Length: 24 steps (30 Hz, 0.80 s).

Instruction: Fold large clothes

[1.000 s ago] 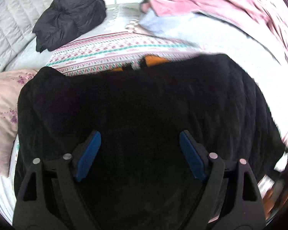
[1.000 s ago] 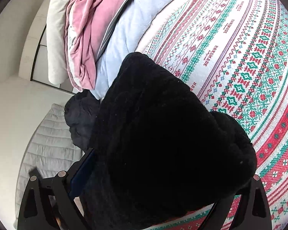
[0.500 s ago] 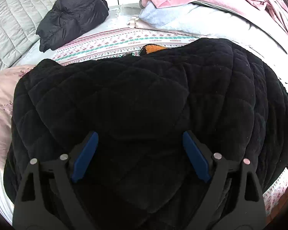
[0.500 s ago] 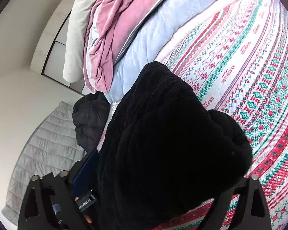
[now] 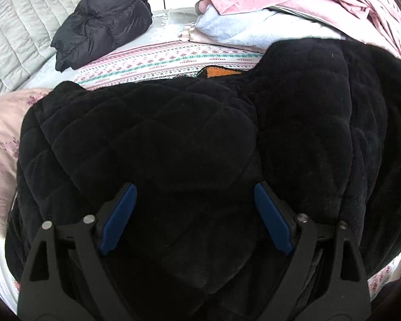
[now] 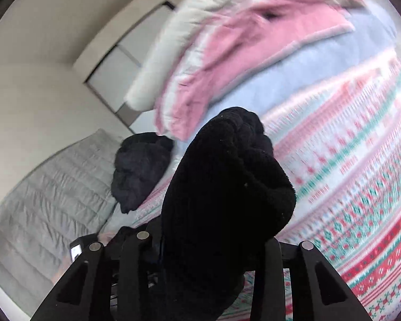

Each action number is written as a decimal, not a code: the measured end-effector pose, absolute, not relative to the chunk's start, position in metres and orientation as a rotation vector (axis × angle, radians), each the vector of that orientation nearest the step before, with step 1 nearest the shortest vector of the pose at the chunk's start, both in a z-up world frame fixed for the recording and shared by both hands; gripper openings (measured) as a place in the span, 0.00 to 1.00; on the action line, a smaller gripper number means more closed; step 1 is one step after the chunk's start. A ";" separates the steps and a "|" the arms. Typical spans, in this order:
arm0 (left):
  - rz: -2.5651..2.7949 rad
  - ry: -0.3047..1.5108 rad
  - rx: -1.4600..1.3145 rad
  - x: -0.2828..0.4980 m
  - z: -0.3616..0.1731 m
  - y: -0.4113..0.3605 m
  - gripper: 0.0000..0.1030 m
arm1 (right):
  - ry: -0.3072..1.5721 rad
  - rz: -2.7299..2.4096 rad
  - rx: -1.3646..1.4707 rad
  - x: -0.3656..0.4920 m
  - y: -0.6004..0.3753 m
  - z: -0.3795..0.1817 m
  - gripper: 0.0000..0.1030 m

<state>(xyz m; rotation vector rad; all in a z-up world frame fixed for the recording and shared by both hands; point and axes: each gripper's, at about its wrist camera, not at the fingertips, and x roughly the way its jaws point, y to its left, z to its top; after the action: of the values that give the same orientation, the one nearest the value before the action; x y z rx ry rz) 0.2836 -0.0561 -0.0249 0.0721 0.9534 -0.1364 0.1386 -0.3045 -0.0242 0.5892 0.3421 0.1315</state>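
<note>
So the black quilted coat (image 5: 173, 139) is spread on the bed's patterned blanket (image 5: 157, 61), with a dark puffer jacket (image 5: 101, 24) lying well beyond it. Left gripper (image 5: 195, 214) hangs over the coat, fingers wide apart, not pinching anything. Right gripper (image 6: 214, 243) has just been closing and its fingers are clamped on a bunched sleeve of the coat (image 6: 227, 176).

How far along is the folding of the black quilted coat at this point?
Done: the black quilted coat is spread on the patterned bedspread. In hand: the right gripper has just been closing and pinches a bunched part of the coat; the left gripper hangs open above it. Left: no finished fold shows yet.
</note>
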 end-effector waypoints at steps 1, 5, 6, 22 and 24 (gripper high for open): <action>-0.143 0.953 0.066 0.283 -0.025 -0.054 0.87 | 0.334 0.135 0.566 0.138 -0.298 -0.021 0.35; -0.146 0.932 0.066 0.281 -0.026 -0.053 0.87 | 0.325 0.132 0.533 0.137 -0.283 -0.015 0.35; -0.143 0.925 0.067 0.280 -0.026 -0.054 0.87 | 0.330 0.123 0.547 0.139 -0.285 -0.016 0.35; -0.126 0.905 0.211 0.231 -0.026 -0.058 0.87 | 0.321 0.192 0.528 0.132 -0.264 -0.003 0.35; -0.131 0.913 0.205 0.229 -0.025 -0.054 0.86 | 0.311 0.201 0.478 0.129 -0.250 0.004 0.35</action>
<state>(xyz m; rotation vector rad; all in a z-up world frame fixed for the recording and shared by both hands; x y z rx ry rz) 0.2292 -0.0538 -0.0253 0.2045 0.9133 -0.1309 0.1294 -0.2499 0.0044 0.4781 0.3111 0.2007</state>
